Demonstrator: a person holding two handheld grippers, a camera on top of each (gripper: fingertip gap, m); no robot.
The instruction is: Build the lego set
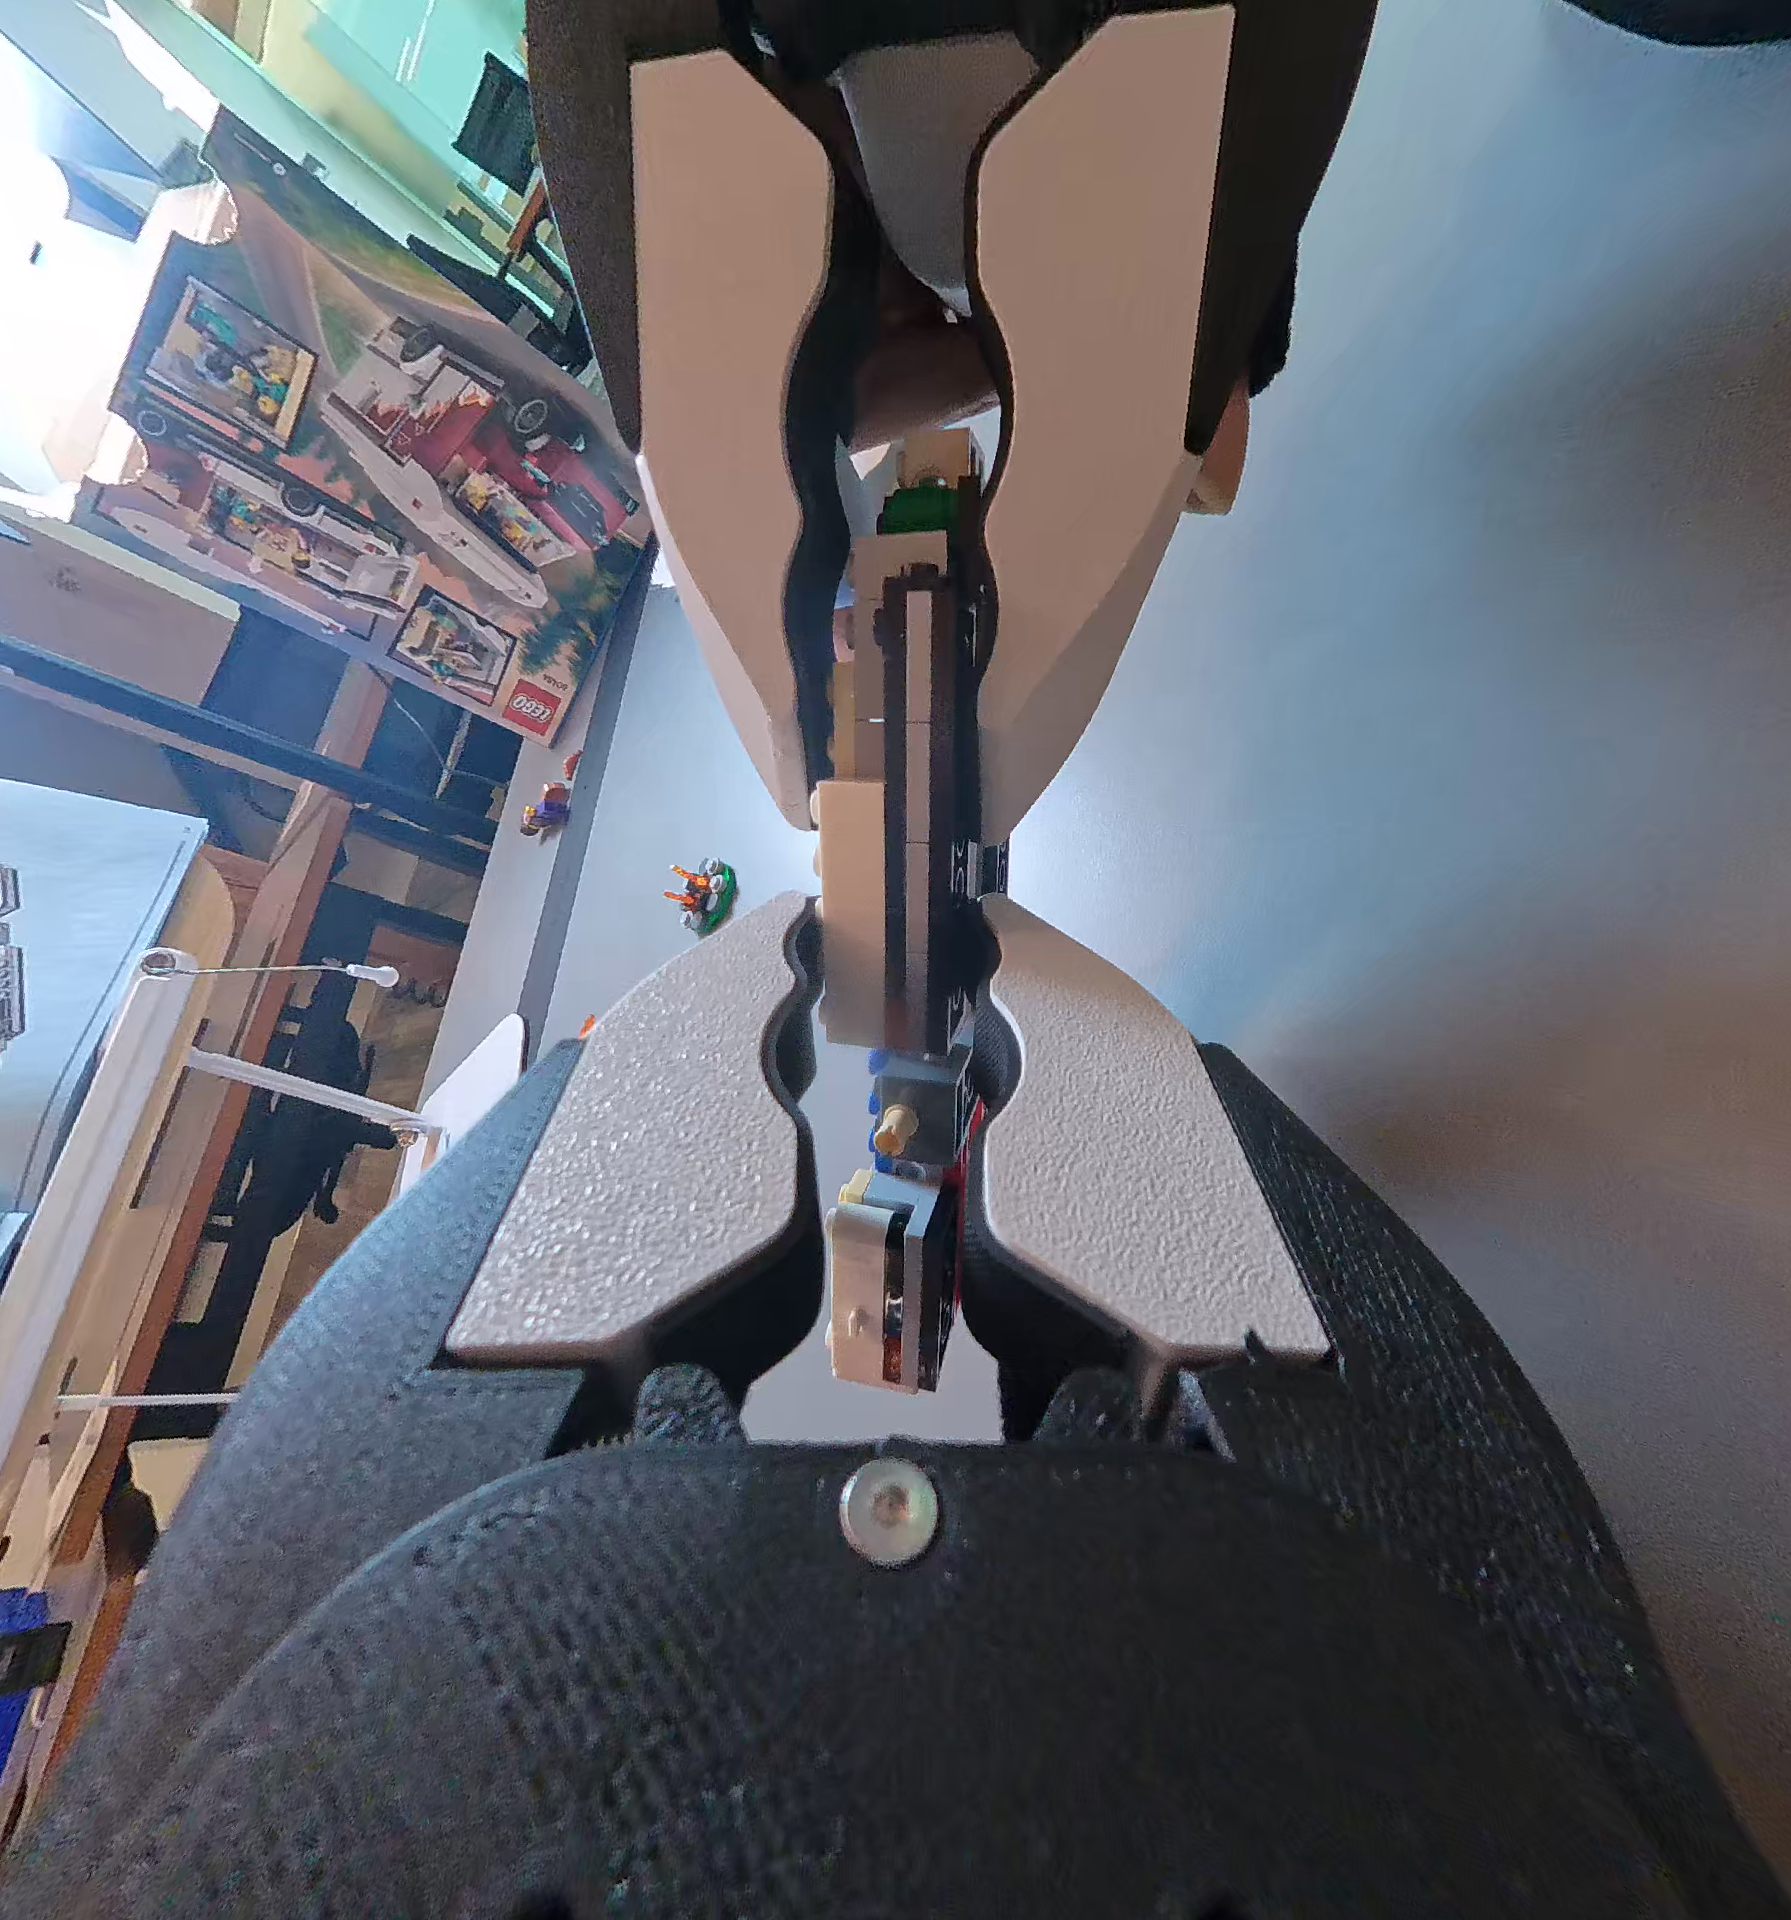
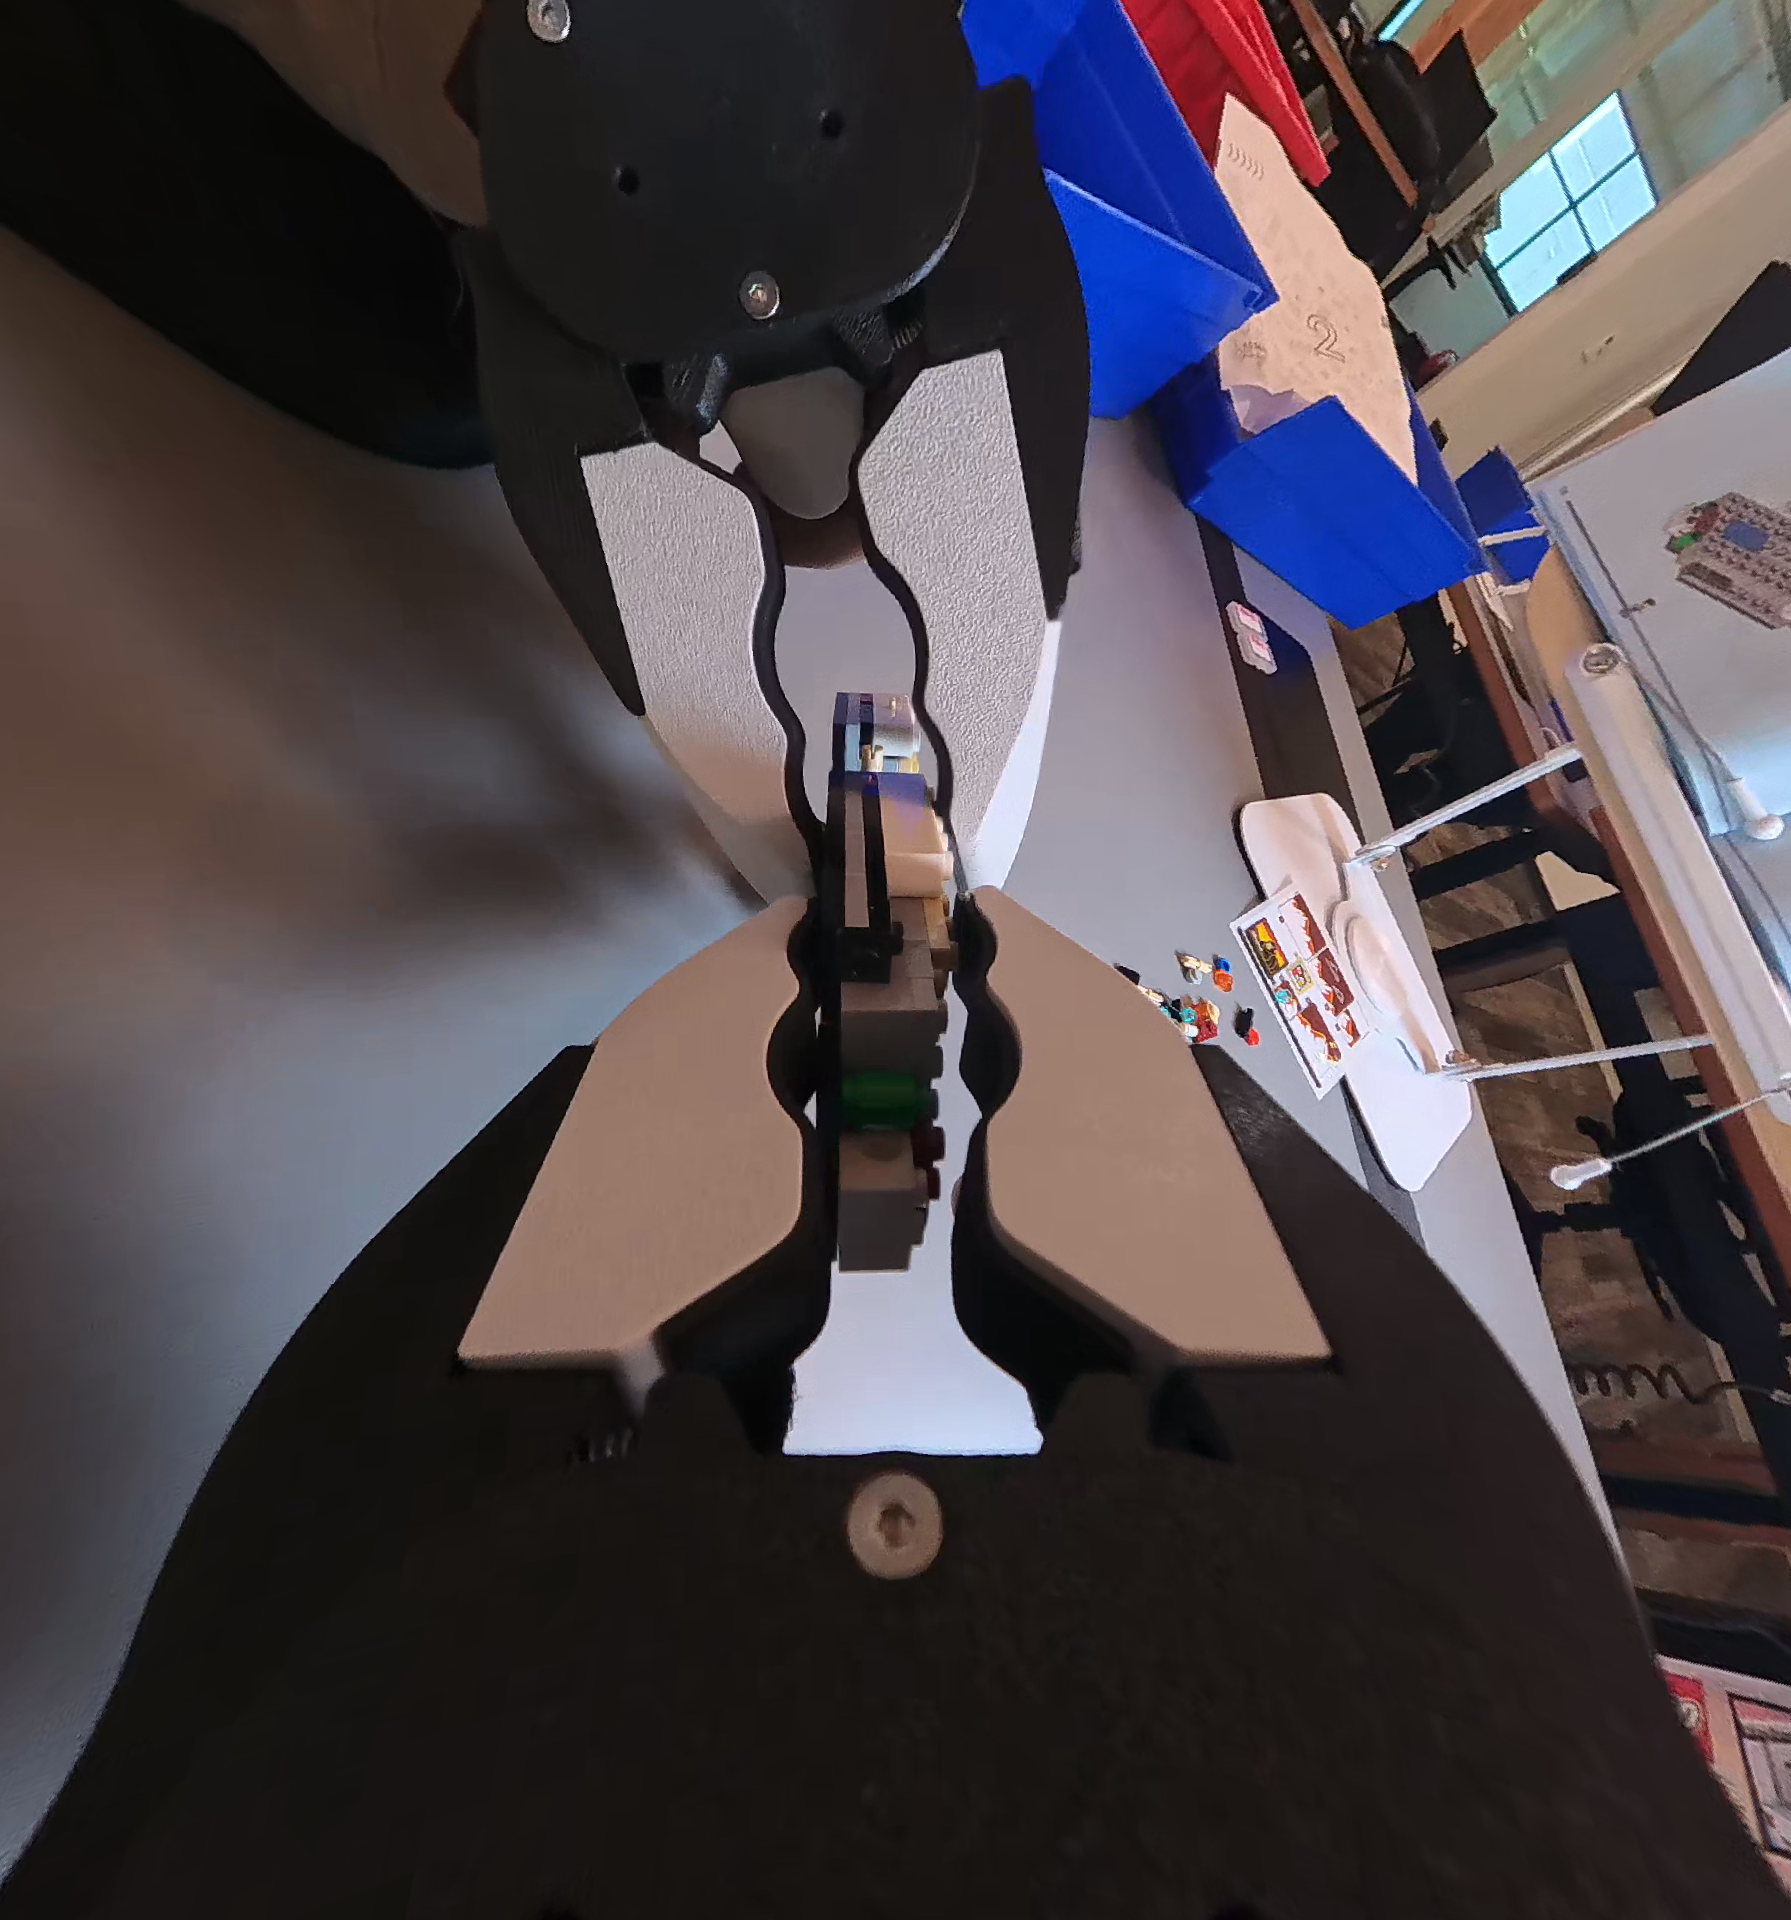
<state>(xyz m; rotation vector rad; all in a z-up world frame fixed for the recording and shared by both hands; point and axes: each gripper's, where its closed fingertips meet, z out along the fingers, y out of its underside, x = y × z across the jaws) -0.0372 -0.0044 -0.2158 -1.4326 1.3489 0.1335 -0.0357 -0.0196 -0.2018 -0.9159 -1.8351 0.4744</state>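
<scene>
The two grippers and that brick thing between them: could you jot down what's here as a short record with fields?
Held thing: long, narrow toy-brick assembly in black, tan and grey
Left gripper: closed on one end of it
Right gripper: closed on the other end, tip to tip with the left
Surface: pale grey table
Nearby: small green brick piece with orange bits; printed toy box; blue plastic bins; sticker sheet

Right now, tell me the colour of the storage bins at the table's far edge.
Bright blue bins, clearest in the right wrist view, beyond the left gripper.
</scene>
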